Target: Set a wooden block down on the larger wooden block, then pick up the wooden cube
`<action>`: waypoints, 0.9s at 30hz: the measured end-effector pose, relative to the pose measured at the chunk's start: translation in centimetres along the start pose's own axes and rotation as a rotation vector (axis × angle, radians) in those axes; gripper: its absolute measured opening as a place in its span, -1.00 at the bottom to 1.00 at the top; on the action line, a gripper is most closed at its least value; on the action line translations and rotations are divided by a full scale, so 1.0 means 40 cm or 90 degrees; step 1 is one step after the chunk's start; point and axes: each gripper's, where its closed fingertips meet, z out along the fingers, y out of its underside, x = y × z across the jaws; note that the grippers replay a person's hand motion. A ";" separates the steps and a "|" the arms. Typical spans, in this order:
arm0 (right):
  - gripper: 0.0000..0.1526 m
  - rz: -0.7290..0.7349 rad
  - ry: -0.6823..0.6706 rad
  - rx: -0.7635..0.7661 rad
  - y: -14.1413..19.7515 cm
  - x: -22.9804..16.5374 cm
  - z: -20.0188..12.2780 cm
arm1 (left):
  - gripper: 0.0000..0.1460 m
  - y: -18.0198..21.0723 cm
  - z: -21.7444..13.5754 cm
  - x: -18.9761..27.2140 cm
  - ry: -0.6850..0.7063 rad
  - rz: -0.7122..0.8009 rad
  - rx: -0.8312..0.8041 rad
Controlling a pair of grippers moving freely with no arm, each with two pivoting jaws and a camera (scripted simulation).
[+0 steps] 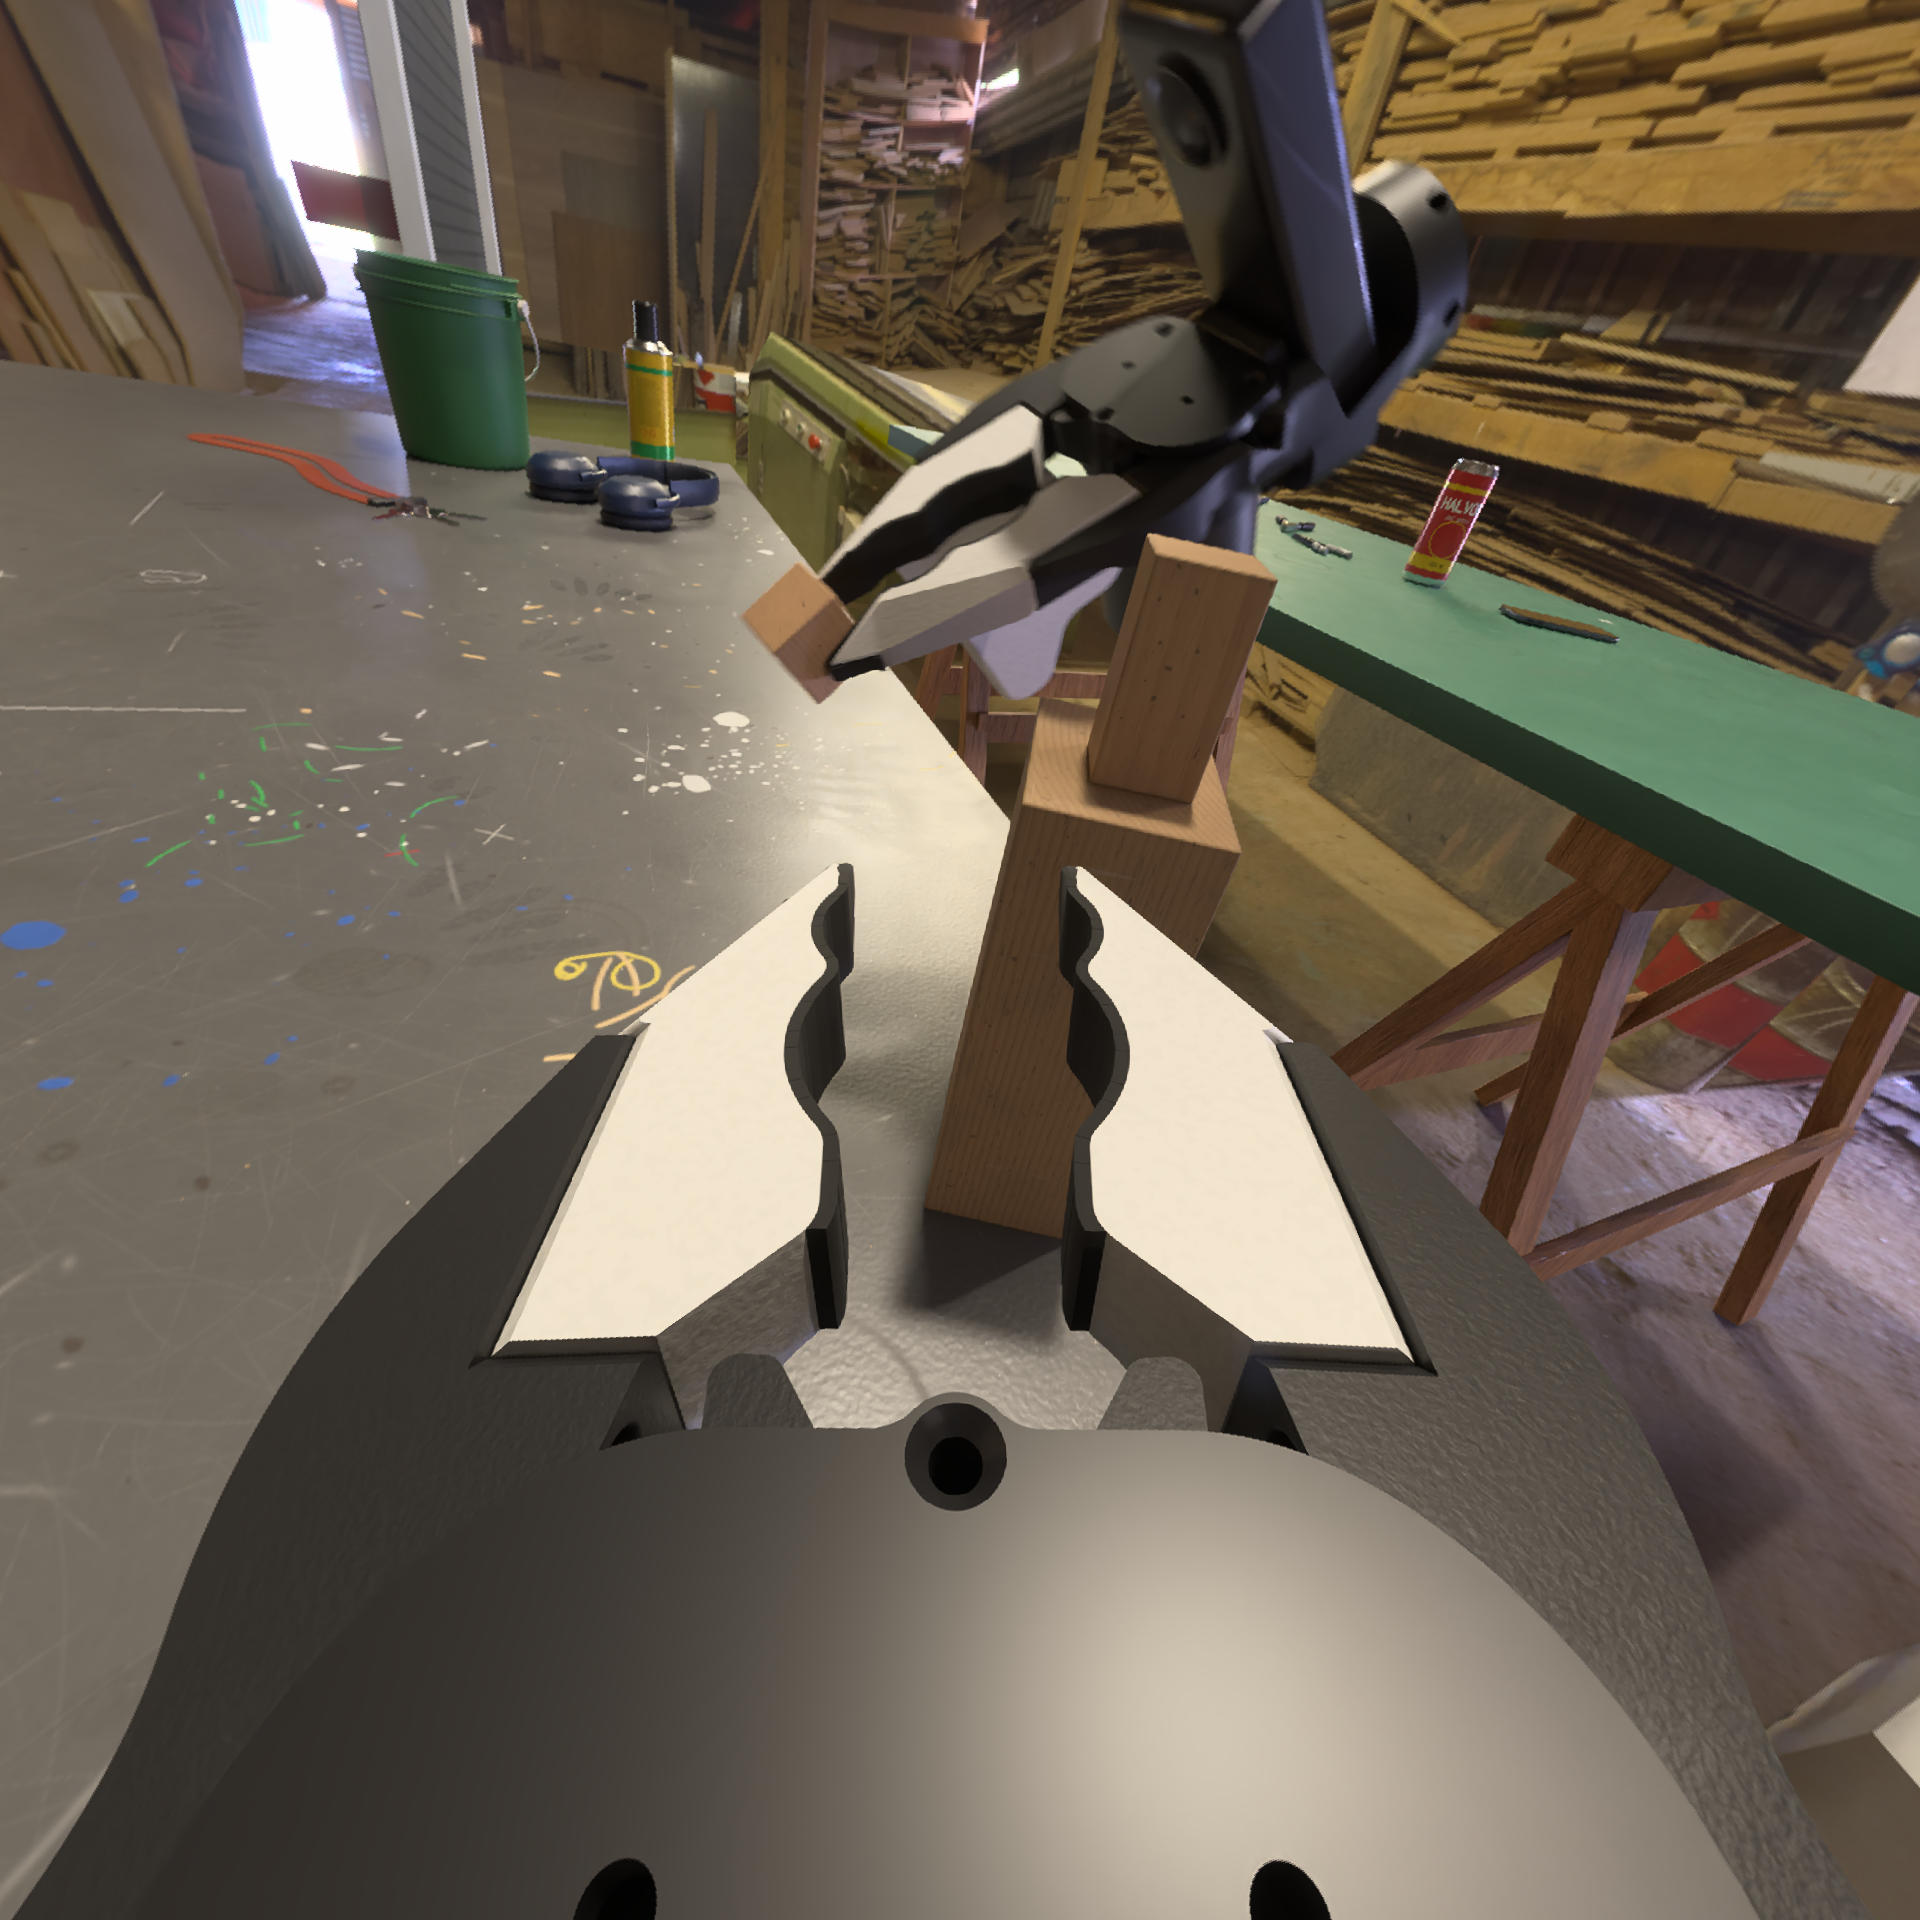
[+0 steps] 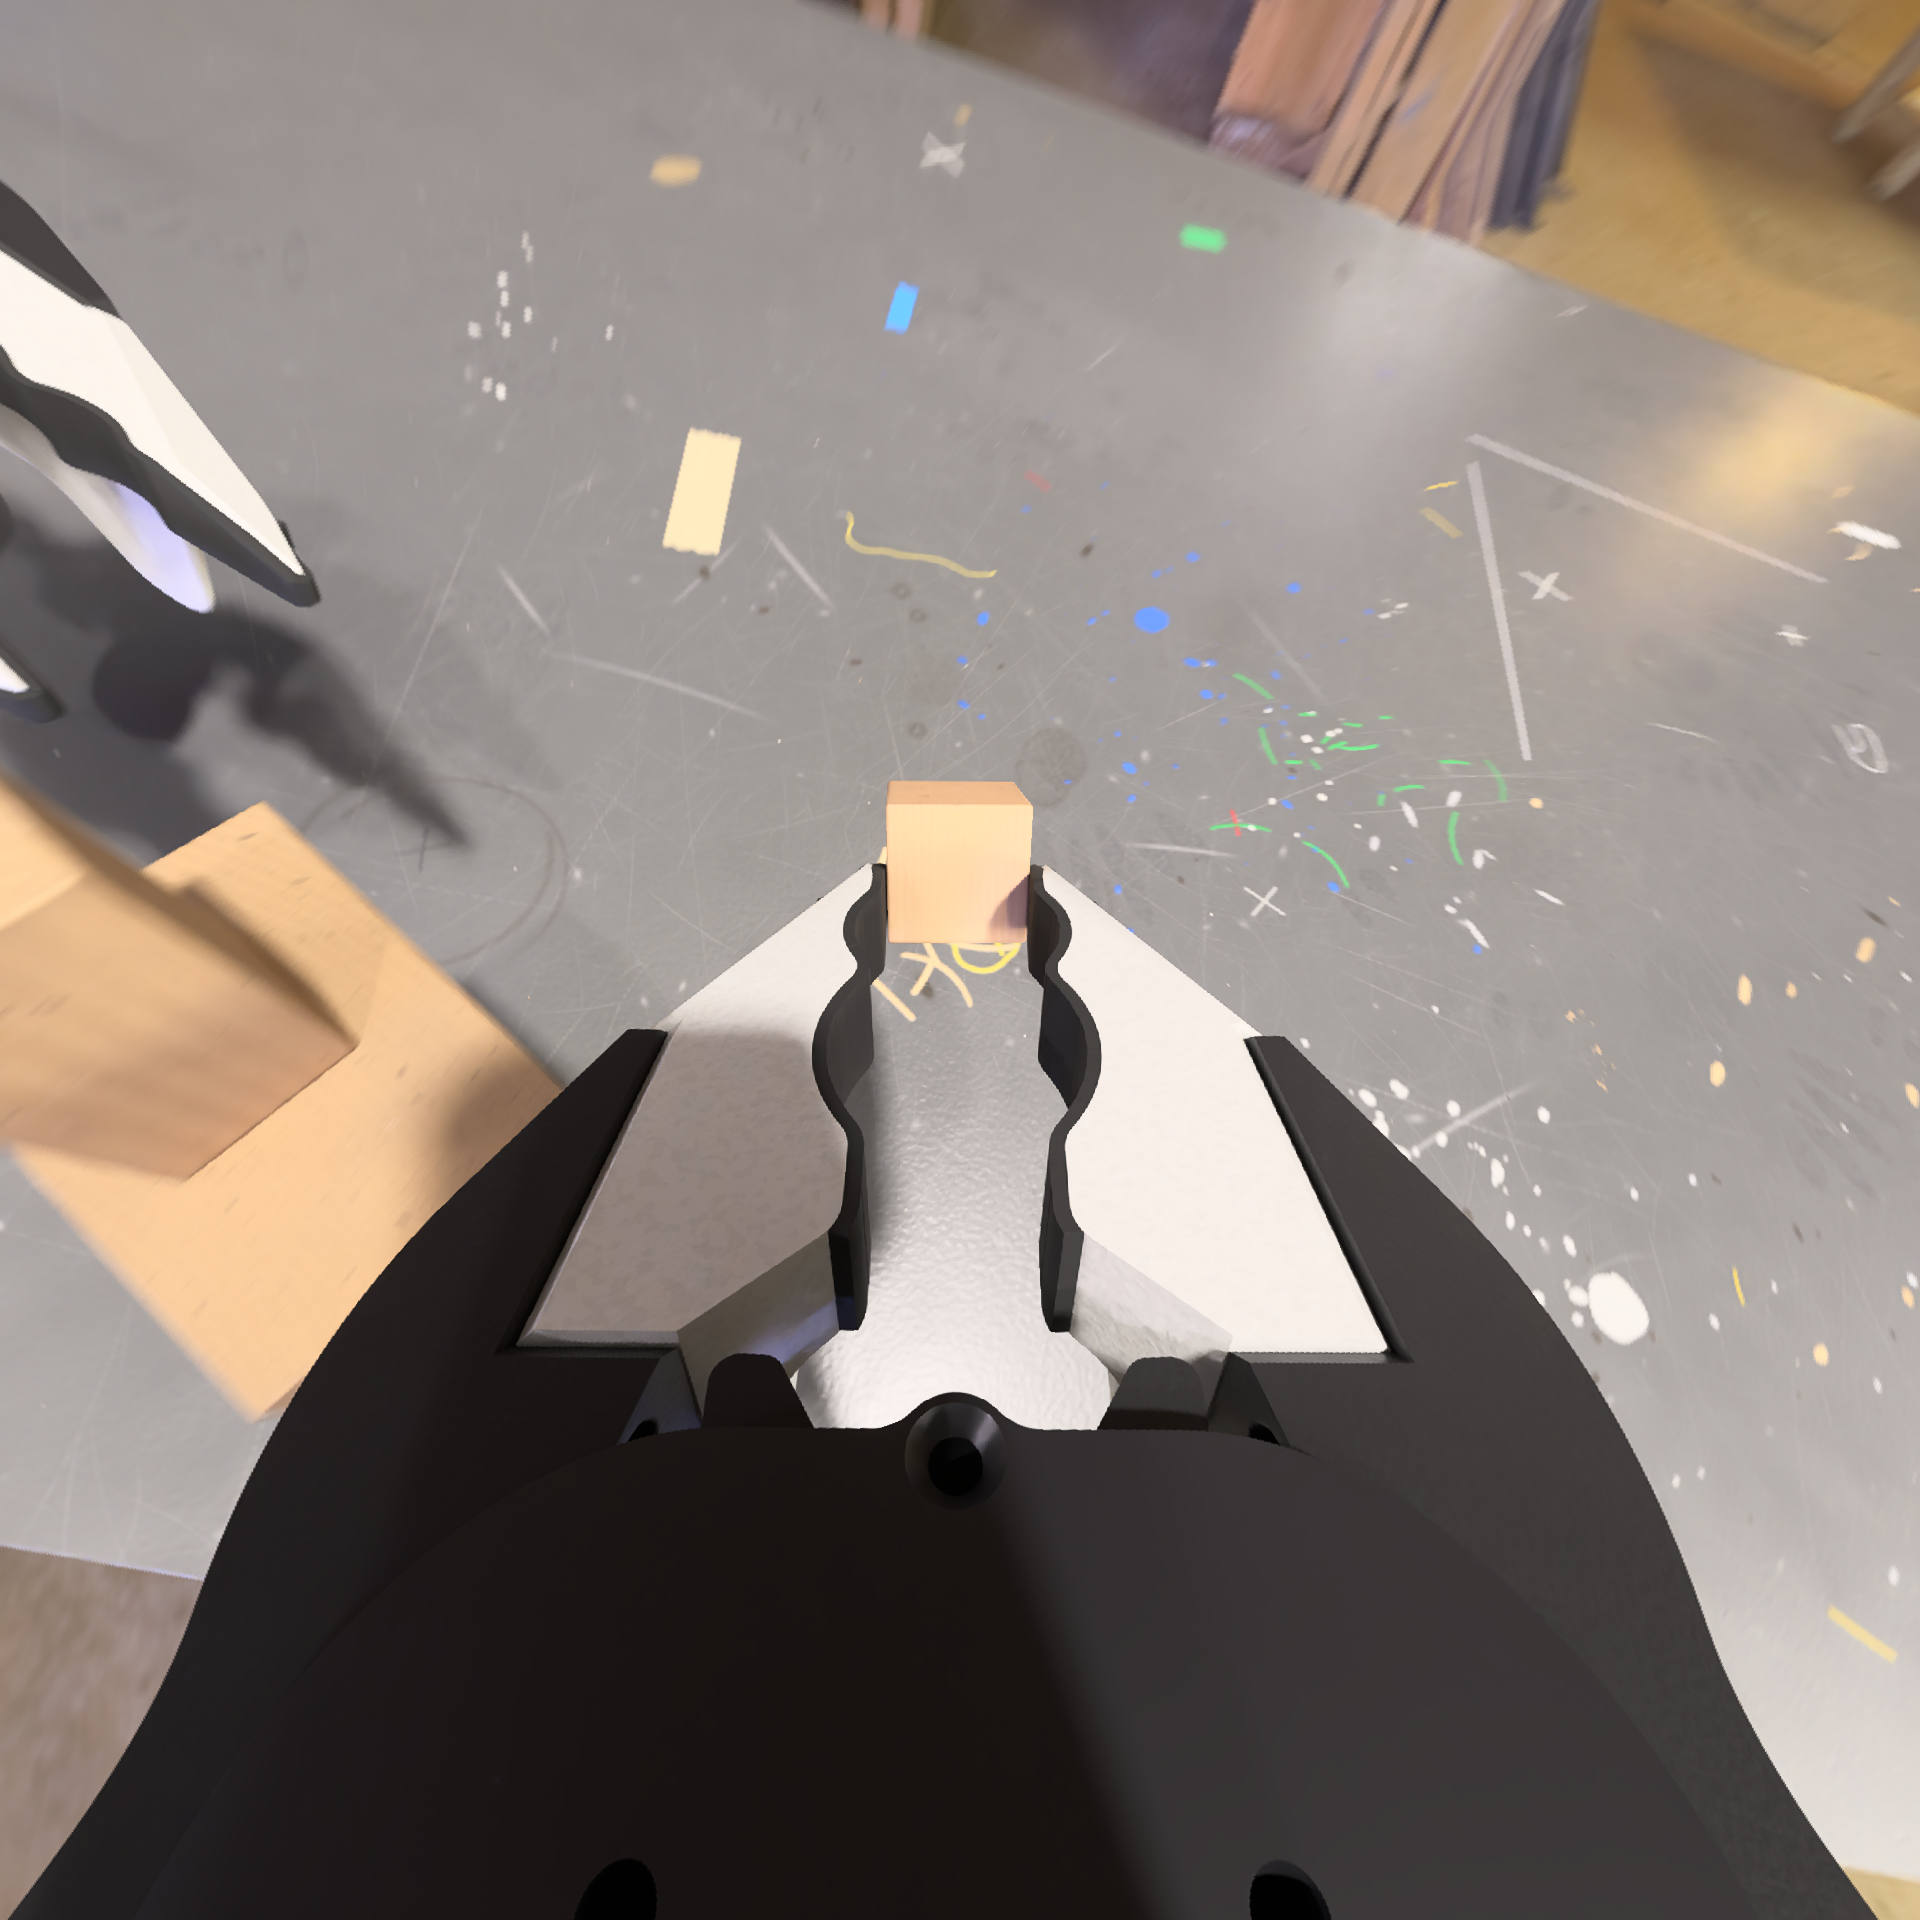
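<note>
The larger wooden block (image 1: 1013,1039) stands upright near the right edge of the grey table (image 1: 312,831). A smaller wooden block (image 1: 1179,665) stands on its top, a little tilted. My left gripper (image 1: 956,894) is open and empty, just in front of the larger block. My right gripper (image 2: 956,883) is shut on the small wooden cube (image 2: 958,857) and holds it above the table. In the left wrist view the right gripper (image 1: 842,649) holds the cube (image 1: 800,629) in the air, left of the stacked blocks. The right wrist view shows both blocks at the left, the smaller (image 2: 156,1039) on the larger (image 2: 343,1195).
A green bucket (image 1: 447,358), a yellow spray can (image 1: 647,390), blue ear muffs (image 1: 623,488) and an orange strap with keys (image 1: 301,468) lie at the table's far end. A green bench (image 1: 1610,707) with a red can (image 1: 1449,520) stands to the right across a gap.
</note>
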 end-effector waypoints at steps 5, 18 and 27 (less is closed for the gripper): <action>-0.65 0.074 0.051 0.139 0.007 0.000 -0.125 | -0.63 -0.006 0.020 0.018 0.019 0.010 0.004; -0.65 0.111 -0.145 0.390 -0.101 -0.113 -0.311 | -1.00 -0.006 0.053 0.043 0.034 0.027 0.000; -0.65 0.106 -0.307 0.370 -0.123 -0.183 -0.265 | -1.00 -0.005 0.049 0.041 0.029 0.017 0.001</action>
